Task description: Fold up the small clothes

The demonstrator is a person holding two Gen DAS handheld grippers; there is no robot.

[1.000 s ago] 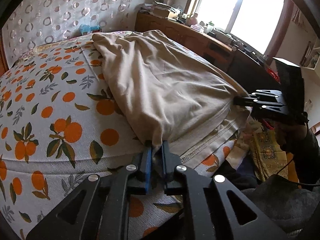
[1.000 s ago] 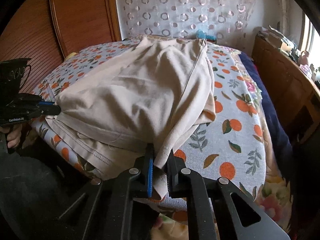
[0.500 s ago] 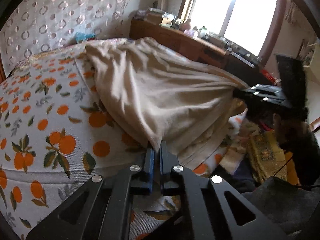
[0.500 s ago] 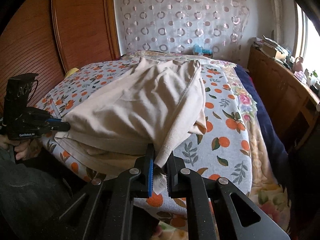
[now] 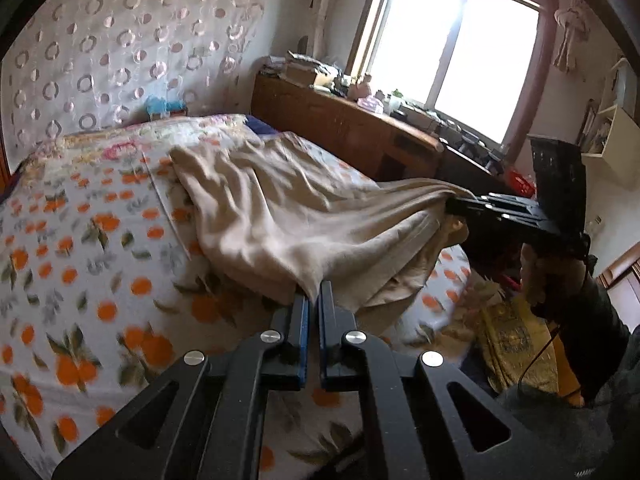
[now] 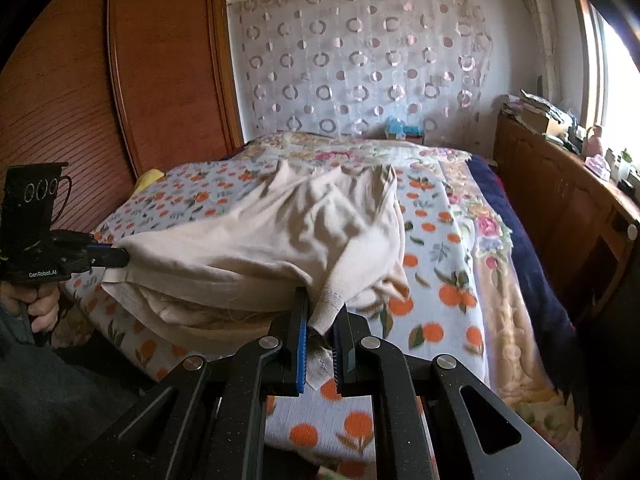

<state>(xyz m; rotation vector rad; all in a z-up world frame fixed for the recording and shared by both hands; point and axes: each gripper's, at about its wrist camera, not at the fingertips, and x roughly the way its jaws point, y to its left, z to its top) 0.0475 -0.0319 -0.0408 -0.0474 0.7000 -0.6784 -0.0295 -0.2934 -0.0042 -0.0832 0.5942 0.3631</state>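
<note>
Beige garment [image 5: 288, 216] now higher off bed [image 5: 80, 240]; left tongs [image 5: 313, 304], right tongs [image 6: 322, 320] both clamped on its hem.

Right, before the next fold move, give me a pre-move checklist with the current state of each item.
1. left gripper clamped on the beige garment: ok, fabric runs into the closed jaws.
2. right gripper clamped on a corner: ok, a hemmed edge sits between its fingers.
3. Near edge lifted off the bedspread: ok, it spans between both grippers above the bed's edge.
4. Far end resting on the bed: ok, it lies wrinkled toward the headboard side.
5. Layers aligned: not ok, lower layers sag unevenly under the top one.
6. Garment type and where its sleeves are: cannot tell.
</note>
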